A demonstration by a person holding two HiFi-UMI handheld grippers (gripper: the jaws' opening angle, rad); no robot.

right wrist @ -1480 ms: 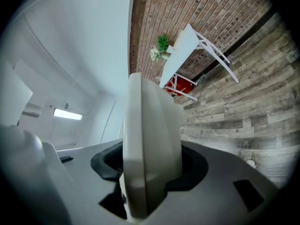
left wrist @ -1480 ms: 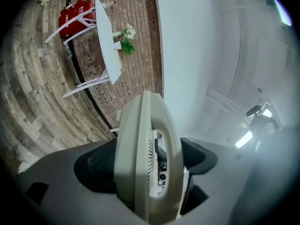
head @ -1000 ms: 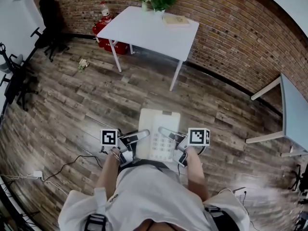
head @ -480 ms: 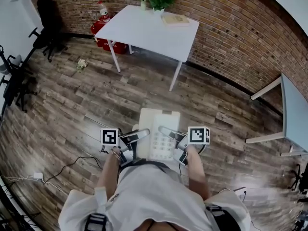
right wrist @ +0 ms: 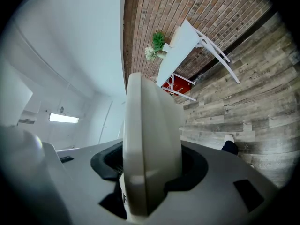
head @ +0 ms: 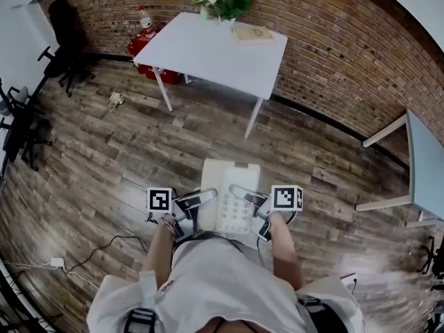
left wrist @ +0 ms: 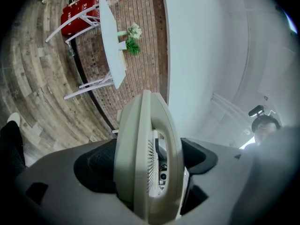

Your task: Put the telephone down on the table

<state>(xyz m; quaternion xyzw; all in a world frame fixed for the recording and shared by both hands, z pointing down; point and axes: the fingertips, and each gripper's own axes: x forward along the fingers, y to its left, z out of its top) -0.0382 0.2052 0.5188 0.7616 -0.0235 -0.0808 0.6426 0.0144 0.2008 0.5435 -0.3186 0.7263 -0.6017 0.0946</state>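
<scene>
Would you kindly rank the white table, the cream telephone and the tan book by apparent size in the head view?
1. white rectangular table
2. cream plastic telephone, enlarged by nearness to the camera
3. tan book on the table

Left gripper view: I read the left gripper (left wrist: 149, 172) as clamped on the cream telephone (left wrist: 133, 139), which stands edge-on between the dark pads, a slotted grille showing on it. Beyond it a white table (left wrist: 110, 36) stands against the brick wall (left wrist: 140, 13), with white flowers (left wrist: 135, 30) and a green plant (left wrist: 132, 47) at its wall-side edge. A red object (left wrist: 77, 13) sits by the table legs on the plank floor (left wrist: 33, 78).
</scene>
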